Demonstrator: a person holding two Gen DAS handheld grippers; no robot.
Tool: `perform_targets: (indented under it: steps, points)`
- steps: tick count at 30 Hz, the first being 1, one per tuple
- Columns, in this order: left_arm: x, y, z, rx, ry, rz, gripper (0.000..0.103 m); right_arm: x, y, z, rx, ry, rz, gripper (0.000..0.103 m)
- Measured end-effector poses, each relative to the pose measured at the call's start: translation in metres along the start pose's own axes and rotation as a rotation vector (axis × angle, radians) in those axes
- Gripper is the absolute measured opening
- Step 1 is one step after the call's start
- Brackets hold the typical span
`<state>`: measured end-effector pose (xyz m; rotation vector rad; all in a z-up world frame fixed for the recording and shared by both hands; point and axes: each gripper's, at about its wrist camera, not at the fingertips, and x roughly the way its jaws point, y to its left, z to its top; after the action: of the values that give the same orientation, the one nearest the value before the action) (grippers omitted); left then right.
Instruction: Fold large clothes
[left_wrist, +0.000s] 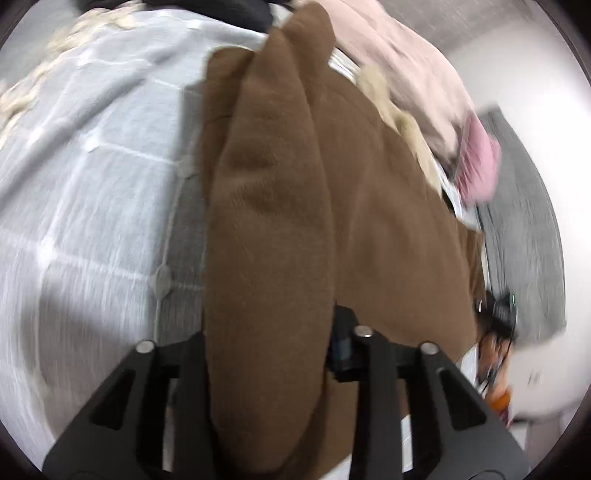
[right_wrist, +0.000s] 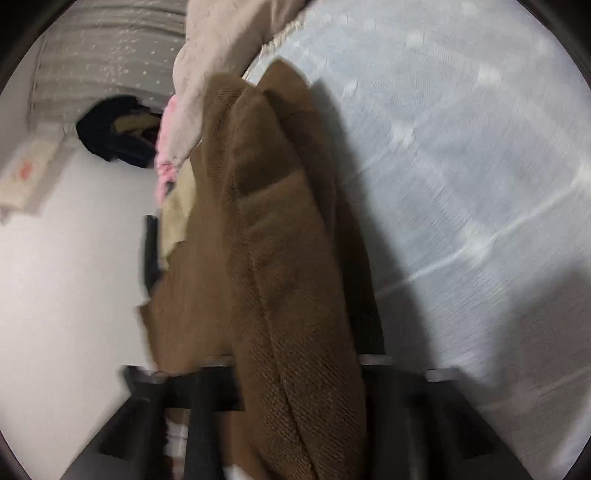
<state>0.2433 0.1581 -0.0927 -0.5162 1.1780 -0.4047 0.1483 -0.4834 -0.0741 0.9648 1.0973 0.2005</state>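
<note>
Brown fleece garment (left_wrist: 266, 221) front and centre, a thick fold of it running straight up between the fingers of the left tool (left_wrist: 266, 354), which is pinched narrow on that fold. Same story on the other side: the right tool (right_wrist: 295, 369) grips a bunched ridge of the brown fleece garment (right_wrist: 288, 258), jaws close together on it. The cloth hangs over a pale blue checked bedspread (left_wrist: 92, 166) with a fringed edge. Beyond it lies a pink blanket (left_wrist: 413, 74), and a dark heap of clothes (right_wrist: 114, 129) sits near the white wall (right_wrist: 74, 277). Both views are blurred.
</note>
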Motion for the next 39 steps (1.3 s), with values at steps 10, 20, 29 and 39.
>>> perform_targets:
  steps: [10, 20, 29, 39]
  points:
    - [-0.131, -0.066, -0.034, 0.121, -0.142, -0.079, 0.017, -0.112, 0.074, -0.058, -0.166, -0.128, 0.141, 0.004]
    - [-0.059, -0.019, -0.098, 0.13, 0.139, 0.204, 0.038, -0.087, 0.005, -0.098, -0.138, 0.025, -0.145, 0.014]
    - [-0.095, -0.056, -0.07, 0.269, -0.081, 0.316, 0.056, -0.078, 0.028, -0.075, -0.237, 0.036, -0.303, 0.028]
    - [-0.055, -0.074, -0.031, 0.283, -0.165, 0.362, 0.044, -0.064, 0.024, -0.034, -0.147, -0.051, -0.258, 0.041]
